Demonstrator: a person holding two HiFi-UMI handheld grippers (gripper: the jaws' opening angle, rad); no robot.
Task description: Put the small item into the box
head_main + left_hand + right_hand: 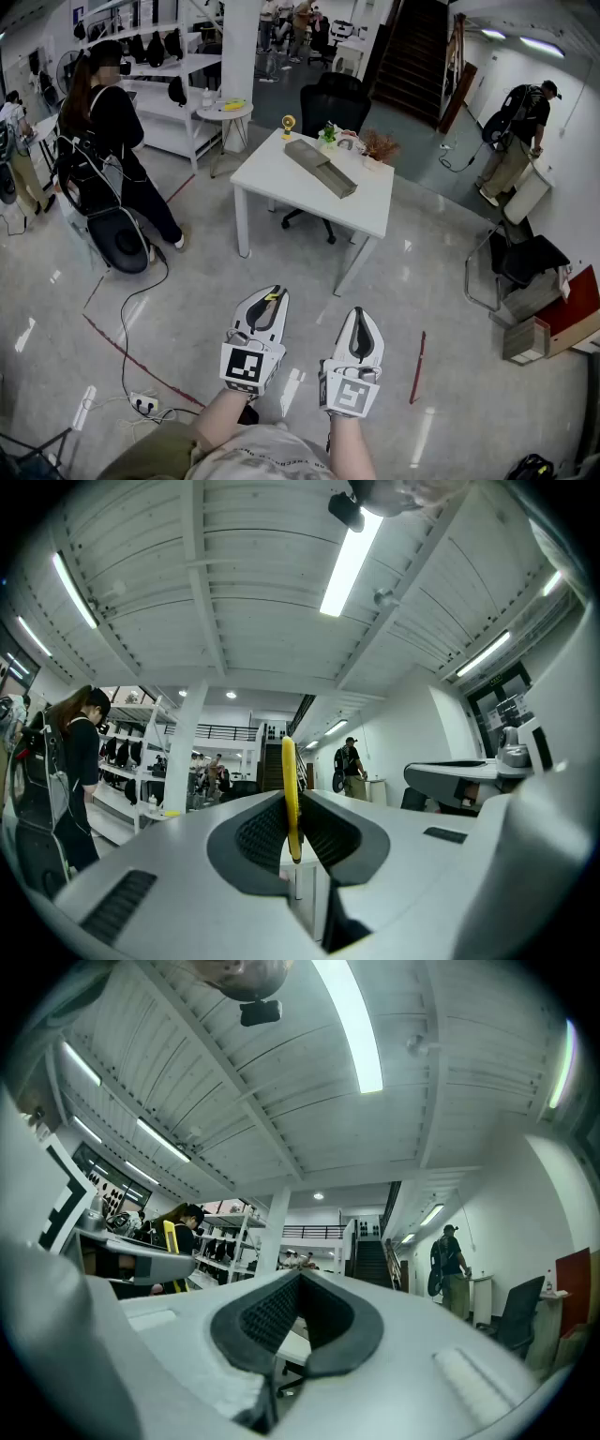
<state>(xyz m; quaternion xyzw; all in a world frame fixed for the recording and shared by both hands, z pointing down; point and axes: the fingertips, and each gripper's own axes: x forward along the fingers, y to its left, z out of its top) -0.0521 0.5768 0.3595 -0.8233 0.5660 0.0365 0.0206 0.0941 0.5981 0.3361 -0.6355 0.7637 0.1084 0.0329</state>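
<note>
Room: open workshop, glossy grey floor, white shelving at the back, stairs beyond.

Table: white, ahead of me and well apart from both tongs. On it:
- the box, long, grey and open-topped, lying at a slant across the middle
- a little yellow fan at the far edge
- two small plants near the fan

Black office chair: behind the table.

My left gripper: held out low in front of me, over the floor. Its jaws are clamped on the small item, a thin yellow piece standing on edge between the pads, its upper end sticking out past the tips.

My right gripper: just beside the left one. Its jaws are closed together, with nothing between them.

Persons: one seated at left by the shelves, one standing at the far right wall.

Floor items: a power strip with its cable, and red tape lines.
</note>
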